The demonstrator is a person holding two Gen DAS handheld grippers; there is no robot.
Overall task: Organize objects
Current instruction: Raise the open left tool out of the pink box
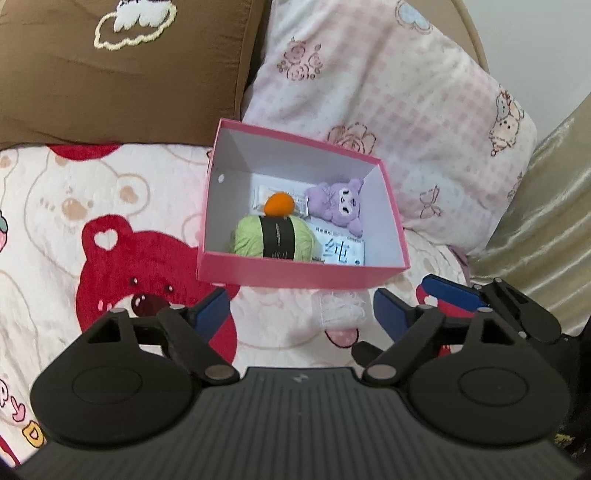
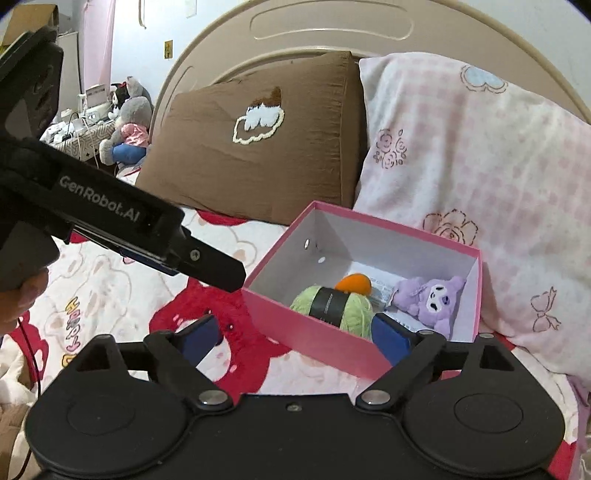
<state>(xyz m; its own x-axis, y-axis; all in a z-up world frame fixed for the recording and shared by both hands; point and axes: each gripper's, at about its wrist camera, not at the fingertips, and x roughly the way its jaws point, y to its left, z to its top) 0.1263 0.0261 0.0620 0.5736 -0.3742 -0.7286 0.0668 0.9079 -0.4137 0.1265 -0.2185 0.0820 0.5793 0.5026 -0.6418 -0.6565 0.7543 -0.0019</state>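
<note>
Setting: a bed covered by a blanket point(image 1: 55, 229) printed with red and pink bears; a brown pillow point(image 2: 266, 147) and a pink checked pillow point(image 2: 461, 166) lean against the headboard point(image 2: 332, 33).
Pink box point(image 1: 295, 271): an open, lidless box with white inner walls, resting on the blanket near the head of the bed, its far corner just beside the two pillows.
Green yarn ball point(image 1: 275, 238): lies inside the box against the near wall, wrapped by a black paper band.
Orange ball point(image 1: 280, 204): inside the box, just behind the yarn and touching it.
Purple plush toy point(image 1: 341, 201): inside the box at the far right corner, lying face up.
Printed packets point(image 1: 343, 253): white, flat on the box floor beneath the other contents.
Left gripper point(image 1: 301, 314): jaws spread wide and empty, held over the blanket just short of the near wall of the box; blue pads touch nothing.
Right gripper point(image 2: 299, 338): jaws spread wide and empty, straddling the near corner of the box in view; whether either pad touches the wall cannot be told.
Hand point(image 2: 22, 299): partly visible at the left edge of the right wrist view, holding the left gripper's handle.
Background: a grey plush toy point(image 2: 127, 125) sits beyond the far left side of the bed.
</note>
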